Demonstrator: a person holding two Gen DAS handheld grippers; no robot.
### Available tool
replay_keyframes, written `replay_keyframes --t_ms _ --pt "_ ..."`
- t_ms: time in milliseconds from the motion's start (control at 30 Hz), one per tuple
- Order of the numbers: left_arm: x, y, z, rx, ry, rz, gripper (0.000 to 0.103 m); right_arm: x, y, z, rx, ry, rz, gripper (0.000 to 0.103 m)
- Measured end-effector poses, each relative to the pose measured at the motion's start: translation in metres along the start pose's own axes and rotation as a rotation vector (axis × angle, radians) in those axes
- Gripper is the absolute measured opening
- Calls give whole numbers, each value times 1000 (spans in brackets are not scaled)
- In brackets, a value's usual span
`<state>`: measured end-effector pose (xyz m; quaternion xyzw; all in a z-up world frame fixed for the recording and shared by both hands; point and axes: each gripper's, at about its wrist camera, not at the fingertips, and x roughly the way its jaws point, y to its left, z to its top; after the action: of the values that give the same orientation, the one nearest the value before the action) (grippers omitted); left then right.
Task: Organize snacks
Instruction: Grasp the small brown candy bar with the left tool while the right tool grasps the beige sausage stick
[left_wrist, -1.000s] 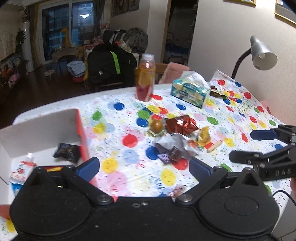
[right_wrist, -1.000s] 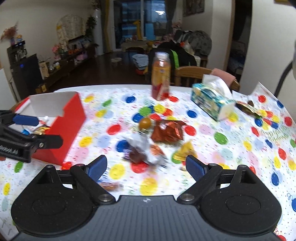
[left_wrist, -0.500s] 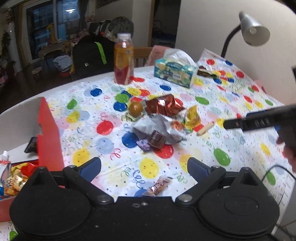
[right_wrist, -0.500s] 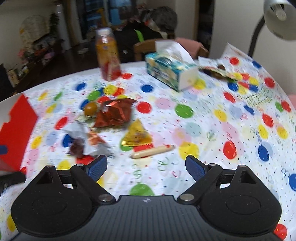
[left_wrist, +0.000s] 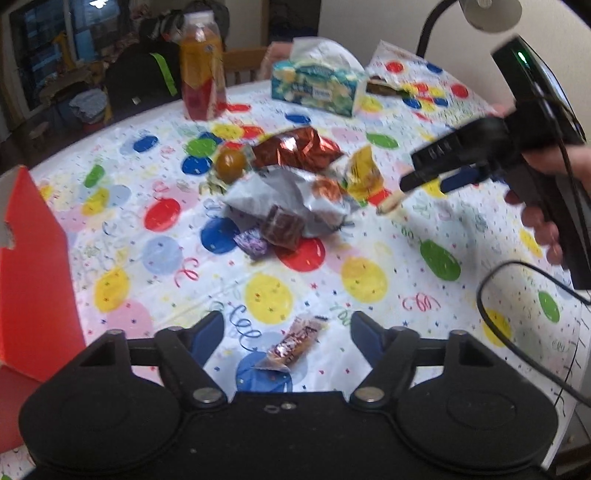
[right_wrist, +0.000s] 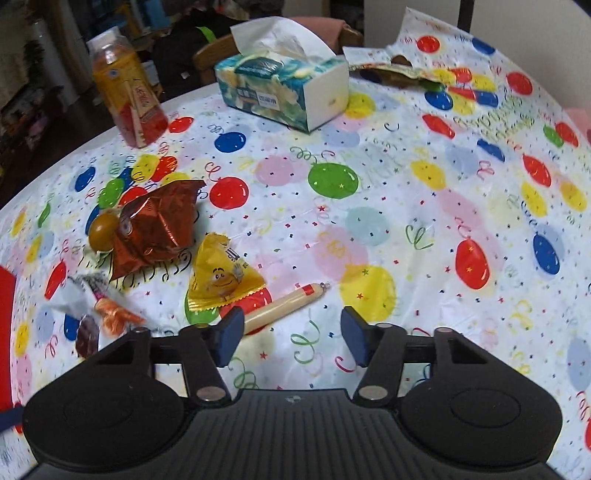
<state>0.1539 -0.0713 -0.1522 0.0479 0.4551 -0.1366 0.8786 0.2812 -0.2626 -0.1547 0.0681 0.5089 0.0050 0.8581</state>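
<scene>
Loose snacks lie on the balloon-print tablecloth. Among them are a red foil bag, a silver bag, a yellow packet, a round brown sweet and a sausage stick. My left gripper is open low over the table, with a small wrapped bar lying between its fingers. My right gripper is open too, and its left finger is just in front of the sausage stick's near end. In the left wrist view the right gripper hovers over that stick.
A red box stands at the left edge. At the back are an orange drink bottle, a tissue box and a crumpled wrapper. A hand holds the right gripper, and a black cable trails over the table's right side.
Both grippers have come lower. The left swung away from the red box to over the small bar. The right moved across to the sausage stick.
</scene>
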Motion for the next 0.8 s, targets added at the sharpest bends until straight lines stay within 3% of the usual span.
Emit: replay_keyframes --t_ms 367,633,800 --pt "23 1 -4 43 76 -13 46 22 2 10 102 51 -12 34" --pt "30 -2 -3 63 95 -29 33 29 15 11 78 68 3 31" --pt "28 -2 -4 58 95 -37 29 29 15 9 74 76 19 12"
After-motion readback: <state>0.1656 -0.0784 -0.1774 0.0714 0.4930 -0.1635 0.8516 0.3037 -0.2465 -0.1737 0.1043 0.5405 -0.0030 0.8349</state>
